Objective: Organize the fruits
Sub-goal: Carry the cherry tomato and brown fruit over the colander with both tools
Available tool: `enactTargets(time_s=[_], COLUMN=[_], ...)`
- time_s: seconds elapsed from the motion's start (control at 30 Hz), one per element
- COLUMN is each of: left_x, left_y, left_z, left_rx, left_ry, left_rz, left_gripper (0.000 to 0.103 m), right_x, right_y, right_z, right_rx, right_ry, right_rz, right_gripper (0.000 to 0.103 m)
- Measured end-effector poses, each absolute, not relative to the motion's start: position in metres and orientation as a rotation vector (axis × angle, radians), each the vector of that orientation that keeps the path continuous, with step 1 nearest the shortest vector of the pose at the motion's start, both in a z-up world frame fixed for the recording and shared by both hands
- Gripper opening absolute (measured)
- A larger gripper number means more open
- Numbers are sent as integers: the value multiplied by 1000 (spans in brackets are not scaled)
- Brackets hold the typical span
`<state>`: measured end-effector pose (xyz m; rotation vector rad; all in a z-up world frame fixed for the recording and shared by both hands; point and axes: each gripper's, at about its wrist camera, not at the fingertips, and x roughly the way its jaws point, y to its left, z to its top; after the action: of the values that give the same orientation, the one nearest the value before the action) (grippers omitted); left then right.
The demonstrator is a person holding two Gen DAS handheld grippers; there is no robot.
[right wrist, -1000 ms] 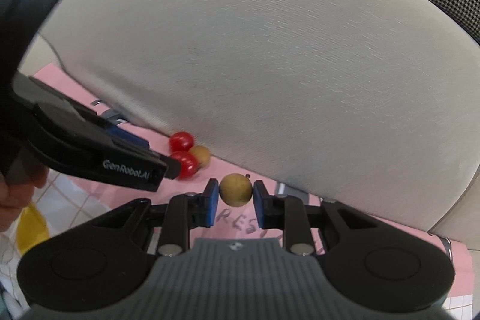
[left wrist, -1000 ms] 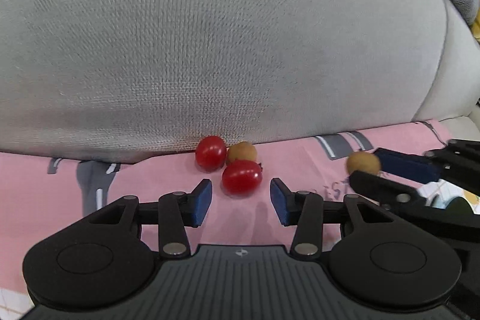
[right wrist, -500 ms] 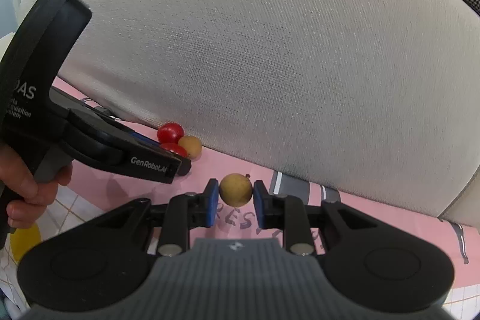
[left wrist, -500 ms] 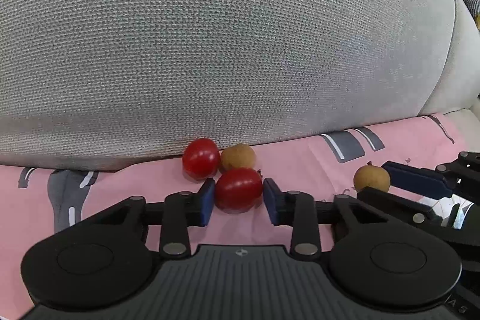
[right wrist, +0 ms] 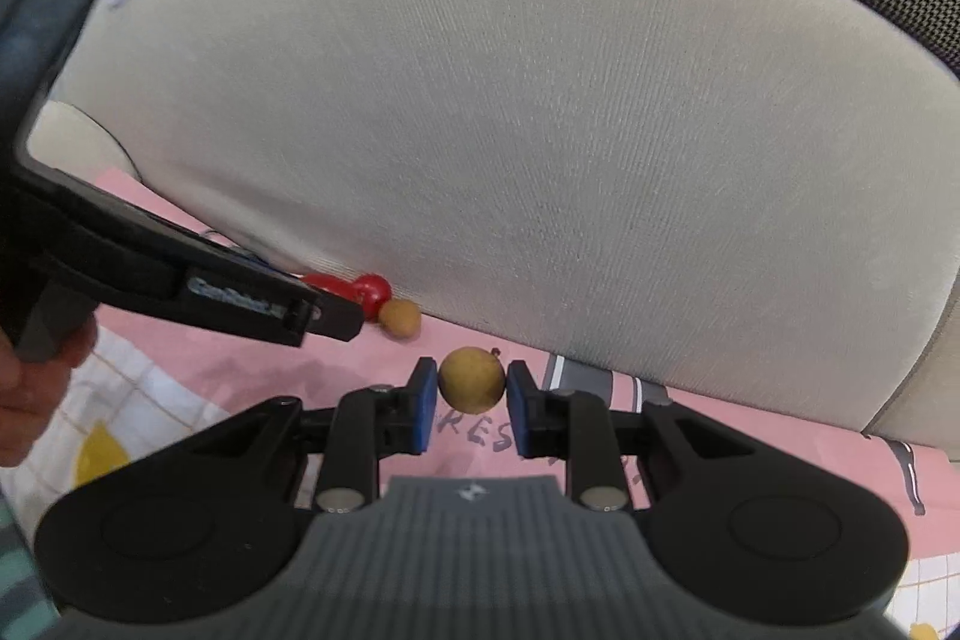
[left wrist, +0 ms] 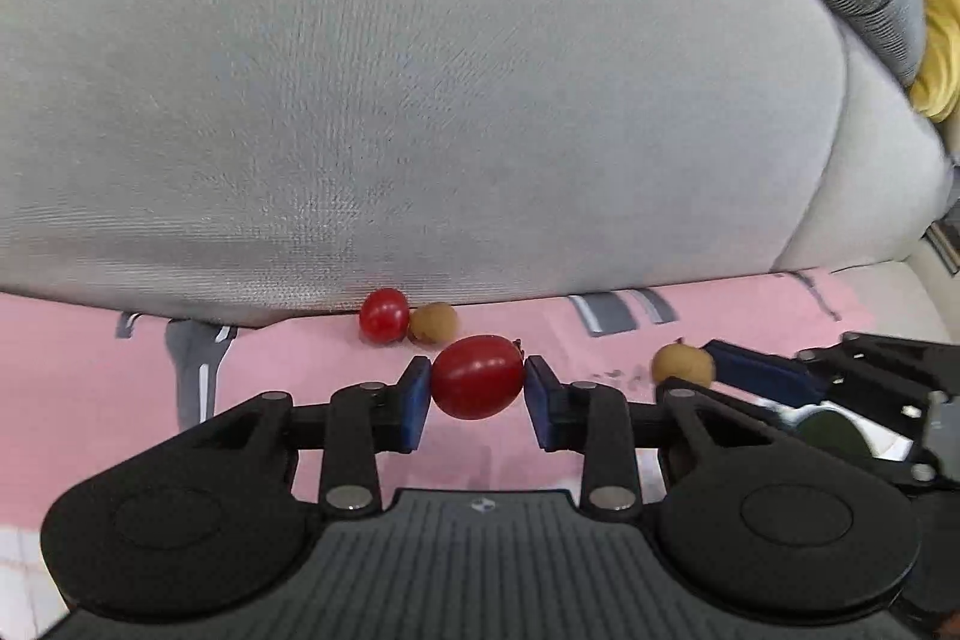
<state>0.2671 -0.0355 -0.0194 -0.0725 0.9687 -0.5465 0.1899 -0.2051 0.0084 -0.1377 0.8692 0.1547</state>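
Observation:
My left gripper [left wrist: 477, 395] is shut on a red cherry tomato [left wrist: 477, 376] and holds it a little above the pink cloth [left wrist: 90, 370]. My right gripper [right wrist: 471, 397] is shut on a tan longan [right wrist: 471, 379]; that longan also shows in the left wrist view [left wrist: 681, 364]. A second cherry tomato [left wrist: 384, 314] and a second longan [left wrist: 433, 321] lie side by side on the cloth against the grey cushion [left wrist: 420, 70]. They also show in the right wrist view, the tomato [right wrist: 372, 291] and the longan [right wrist: 400, 317]. The left gripper body [right wrist: 150, 274] partly hides the held tomato there.
The big grey cushion [right wrist: 540, 130] rises right behind the fruit. A yellow pillow [left wrist: 939, 10] sits at the far right. A white checked patch with a yellow shape [right wrist: 99, 451] lies at the lower left of the right wrist view.
My left gripper closed on the nearest cherry tomato and lifted it off the cloth, away from the other two fruits. My right gripper kept its hold on the longan.

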Motion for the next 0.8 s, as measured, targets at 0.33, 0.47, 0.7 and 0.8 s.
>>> enactTargets(time_s=[0.33,0.47,0.7,0.8], left_x=[194,165,130,120], left_y=[-60,-81,-109,-118], left_z=[34,41,37,32], left_rx=[-16,55,125,140], left_ry=[892,882,919,956], left_rz=[-659,-717,-806,-835], left_gripper=[37,37,37,37], right_x=[123,86,33,17], right_y=[-237,-250,-273,-277], right_z=[44,53,43,38], right_rx=[-96,-94,-51,-43], right_ry=[834,844,915,939], right_rz=[114,81,38,34], right_gripper=[21,21,21,21])
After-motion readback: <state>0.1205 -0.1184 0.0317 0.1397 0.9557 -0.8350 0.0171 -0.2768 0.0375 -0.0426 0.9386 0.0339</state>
